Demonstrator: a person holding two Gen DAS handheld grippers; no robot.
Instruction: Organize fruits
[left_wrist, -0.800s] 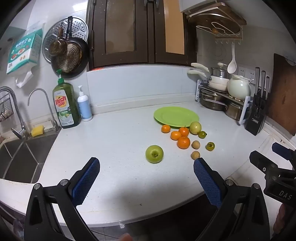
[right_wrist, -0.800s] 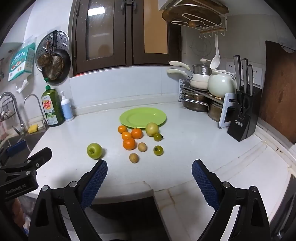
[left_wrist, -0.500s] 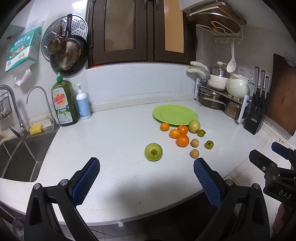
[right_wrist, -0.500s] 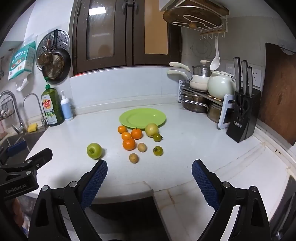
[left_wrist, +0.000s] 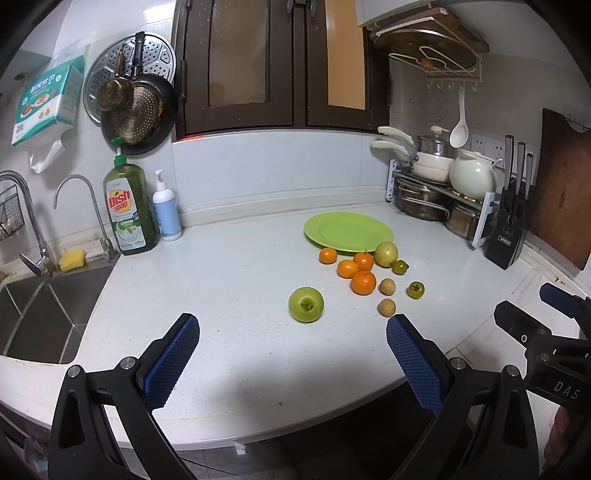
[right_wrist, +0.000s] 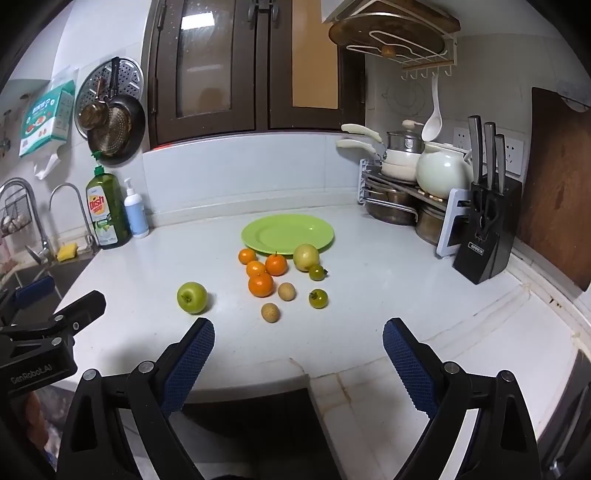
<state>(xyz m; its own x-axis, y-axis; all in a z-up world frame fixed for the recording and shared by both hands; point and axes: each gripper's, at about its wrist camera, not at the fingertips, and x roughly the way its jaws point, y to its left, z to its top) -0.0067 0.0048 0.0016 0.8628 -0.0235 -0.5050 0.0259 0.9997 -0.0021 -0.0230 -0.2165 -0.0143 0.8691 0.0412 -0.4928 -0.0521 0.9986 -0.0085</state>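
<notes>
A green plate (left_wrist: 349, 232) (right_wrist: 287, 234) lies bare on the white counter. In front of it sit several small oranges (left_wrist: 363, 282) (right_wrist: 260, 284), a yellow-green fruit (left_wrist: 386, 253) (right_wrist: 306, 257), two small green tomatoes (left_wrist: 416, 290) (right_wrist: 318, 298) and two brown round fruits (left_wrist: 386, 307) (right_wrist: 270, 312). A green apple (left_wrist: 306, 305) (right_wrist: 191, 297) rests apart to the left. My left gripper (left_wrist: 291, 332) stands open near the counter's front edge, short of the apple. My right gripper (right_wrist: 297, 334) is open too, nothing between its blue pads.
A sink (left_wrist: 37, 314) with taps lies at the left, with a dish soap bottle (left_wrist: 129, 210) and a white pump bottle (left_wrist: 167, 212) behind it. A pot rack (right_wrist: 402, 192) and a knife block (right_wrist: 485, 236) stand at the right. Pans hang on the wall.
Both grippers have drifted slightly forward over the counter; the fruit and plate have not moved. Both stay open.
</notes>
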